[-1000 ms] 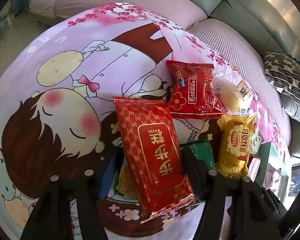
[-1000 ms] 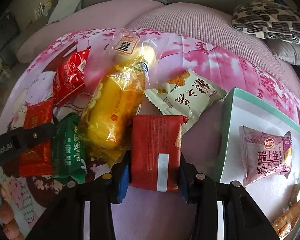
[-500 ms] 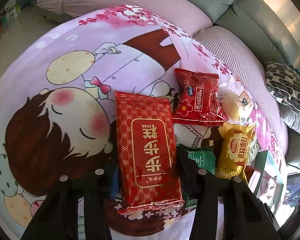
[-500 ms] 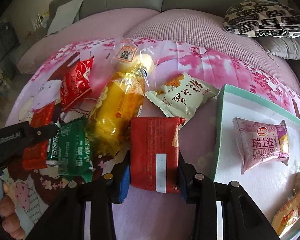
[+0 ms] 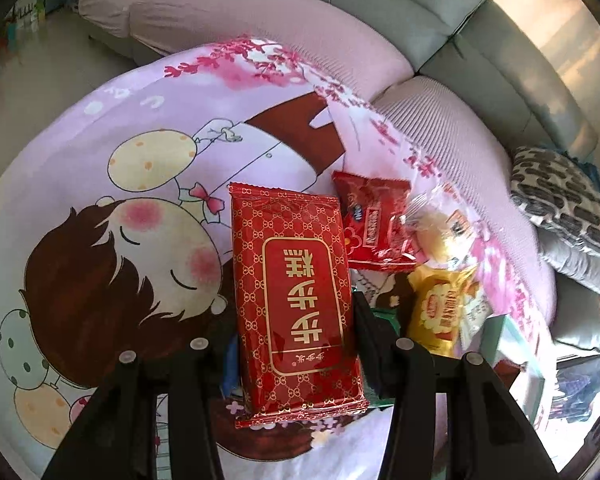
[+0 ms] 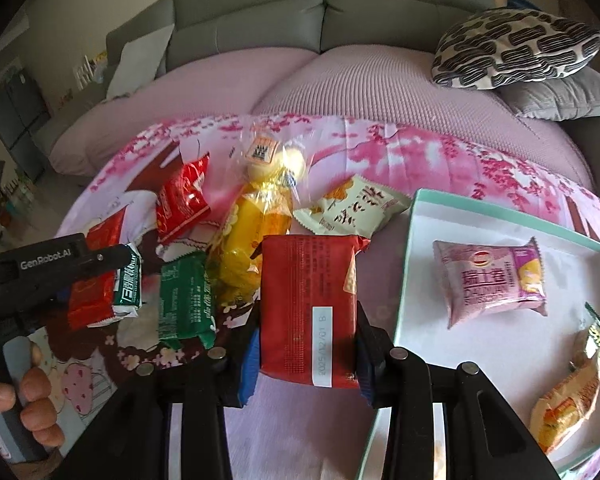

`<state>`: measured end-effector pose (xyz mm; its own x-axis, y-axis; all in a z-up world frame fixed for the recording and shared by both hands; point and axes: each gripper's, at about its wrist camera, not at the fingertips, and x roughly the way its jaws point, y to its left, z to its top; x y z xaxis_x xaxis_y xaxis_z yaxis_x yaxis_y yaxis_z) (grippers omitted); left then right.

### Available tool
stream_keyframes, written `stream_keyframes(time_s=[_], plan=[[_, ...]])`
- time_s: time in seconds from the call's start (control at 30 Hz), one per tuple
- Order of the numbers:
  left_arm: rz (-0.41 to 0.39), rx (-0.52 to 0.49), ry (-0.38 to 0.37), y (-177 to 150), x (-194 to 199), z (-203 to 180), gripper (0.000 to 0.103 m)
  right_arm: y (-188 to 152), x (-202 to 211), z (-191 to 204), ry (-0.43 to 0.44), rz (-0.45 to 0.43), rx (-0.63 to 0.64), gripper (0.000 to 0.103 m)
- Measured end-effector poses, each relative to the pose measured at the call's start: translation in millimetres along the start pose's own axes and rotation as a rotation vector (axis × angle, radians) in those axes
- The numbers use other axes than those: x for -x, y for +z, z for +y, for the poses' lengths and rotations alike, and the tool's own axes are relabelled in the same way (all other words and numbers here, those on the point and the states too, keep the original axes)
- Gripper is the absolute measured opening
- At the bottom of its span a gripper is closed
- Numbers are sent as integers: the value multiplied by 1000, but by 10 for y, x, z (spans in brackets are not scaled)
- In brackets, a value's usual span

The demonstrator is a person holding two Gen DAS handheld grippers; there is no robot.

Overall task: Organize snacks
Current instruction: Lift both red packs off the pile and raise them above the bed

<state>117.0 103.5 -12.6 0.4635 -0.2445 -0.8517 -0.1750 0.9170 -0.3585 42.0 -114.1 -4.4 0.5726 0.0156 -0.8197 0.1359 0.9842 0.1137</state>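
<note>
- The pink cartoon-print cloth covers the low surface in front of the grey sofa; in both wrist views it now sits farther below the cameras than a second ago, with more of the sofa in sight.
- The teal-rimmed tray lies at the right edge of the cloth, as before, holding the pink swiss-roll packet and an orange packet near its close corner.
- The left gripper is clamped on the long red patterned packet; its jaws have just been closing, and the packet, which lay skewed a second ago, now stands straight between them, raised off the cloth.
- The right gripper is clamped on the red snack pack as before, now lifted clear of the cloth just left of the tray.
- The yellow bread packet, the green packet, the small red packet and the cream packet lie where they were, in a loose cluster left of the tray.
- In the right wrist view a person's fingers wrap the left gripper's handle.
</note>
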Motion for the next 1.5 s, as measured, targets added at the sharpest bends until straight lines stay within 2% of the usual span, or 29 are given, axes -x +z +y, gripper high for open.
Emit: stream_keyframes(time_s=[0.13, 0.27, 0.67, 0.8, 1.03, 1.5], plan=[[-8, -15, 2, 4, 36, -39, 50, -22, 97, -33, 7, -10, -16, 42], [29, -12, -6, -33, -52, -45, 50, -75, 104, -64, 9, 3, -25, 42], [99, -27, 29, -108, -223, -60, 50, -189, -109, -83, 21, 70, -26, 42], [85, -35, 51, -108, -197, -50, 50, -202, -117, -40, 26, 76, -11, 42], [61, -35, 62, -99, -159, -21, 44, -233, -161, -21, 30, 96, -9, 42], [-21, -27, 25, -35, 93, -57, 43, -165, 42, -43, 51, 44, -25, 42]])
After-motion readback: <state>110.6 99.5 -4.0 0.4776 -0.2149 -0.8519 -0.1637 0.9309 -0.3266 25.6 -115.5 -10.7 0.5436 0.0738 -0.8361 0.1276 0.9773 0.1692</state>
